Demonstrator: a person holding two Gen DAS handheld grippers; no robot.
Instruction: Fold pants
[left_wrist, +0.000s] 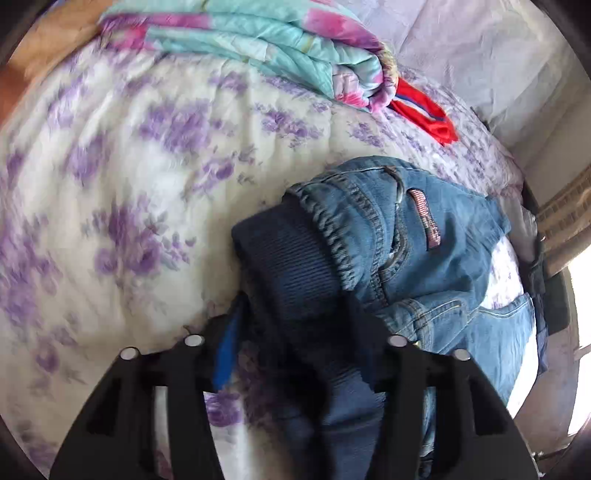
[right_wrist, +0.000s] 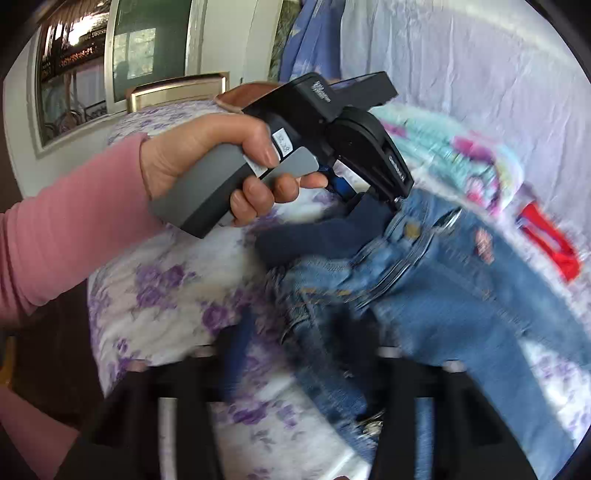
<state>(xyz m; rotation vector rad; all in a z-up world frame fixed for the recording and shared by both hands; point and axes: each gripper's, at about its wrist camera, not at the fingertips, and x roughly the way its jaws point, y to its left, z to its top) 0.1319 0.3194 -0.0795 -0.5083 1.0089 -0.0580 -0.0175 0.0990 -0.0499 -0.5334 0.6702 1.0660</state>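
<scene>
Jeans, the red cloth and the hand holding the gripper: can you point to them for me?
jeans (left_wrist: 436, 258), left wrist view, on the denim seat below the label.
red cloth (left_wrist: 424, 114), left wrist view, on its middle.
hand (right_wrist: 207, 158), right wrist view, on its back, wrapped around the grey handle.

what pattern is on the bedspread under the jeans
White with purple flowers; the bedspread shows best in the left wrist view, beneath the jeans.

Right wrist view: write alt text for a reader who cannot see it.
A hand in a pink sleeve holds black left tongs at the dark ribbed waistband of blue denim jeans, which lie crumpled on a purple-flowered white quilt. The picture is motion-blurred.
</scene>
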